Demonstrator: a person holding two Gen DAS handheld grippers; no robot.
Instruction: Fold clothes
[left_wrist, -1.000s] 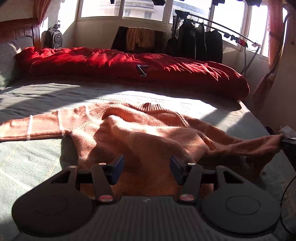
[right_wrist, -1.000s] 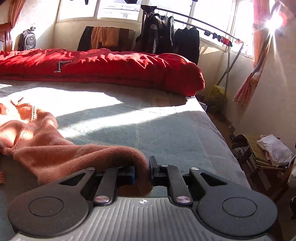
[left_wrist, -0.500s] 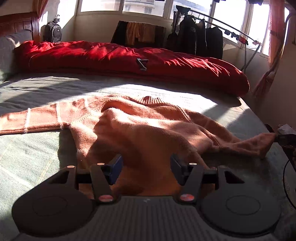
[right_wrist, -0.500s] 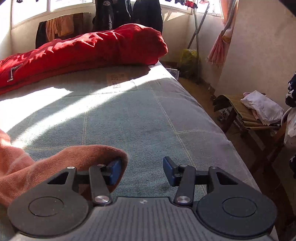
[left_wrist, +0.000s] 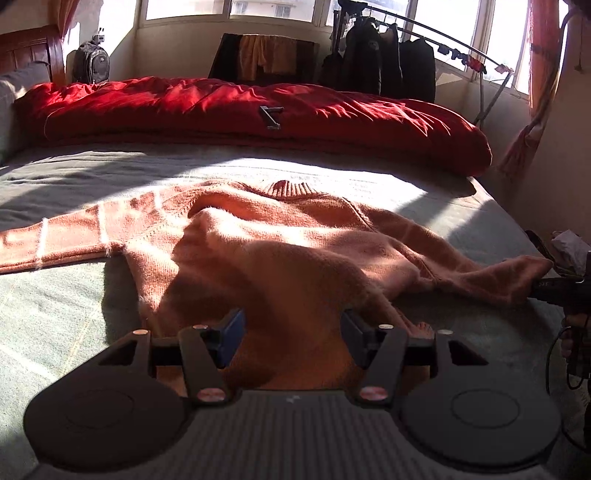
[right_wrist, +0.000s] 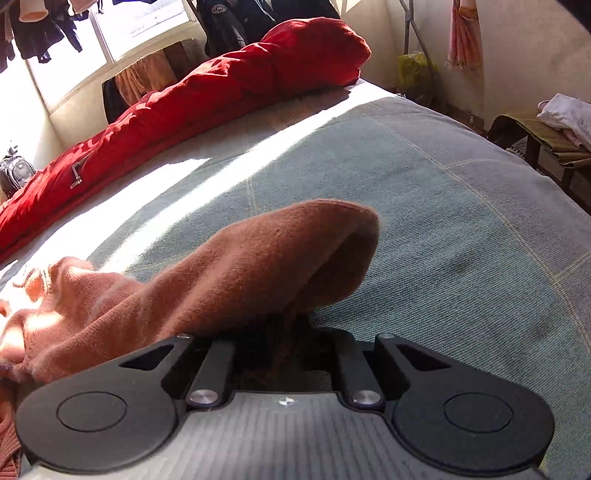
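Your right gripper (right_wrist: 295, 332) is clamped on the sweater (left_wrist: 280, 254) sleeve's end, while your left gripper (left_wrist: 291, 339) stands open with the hem lying between its fingers.

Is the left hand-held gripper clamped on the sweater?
No, the left hand-held gripper stands open over the orange sweater, its pads apart.

No lettering can be read with certainty. A round white badge sits on a dark jacket (right_wrist: 221, 16) hanging far beyond the right tongs (right_wrist: 295, 325), its characters too small to make out. Faint pale marks on the black device (left_wrist: 554, 286) to the right of the left tongs (left_wrist: 291, 334) stay illegible.
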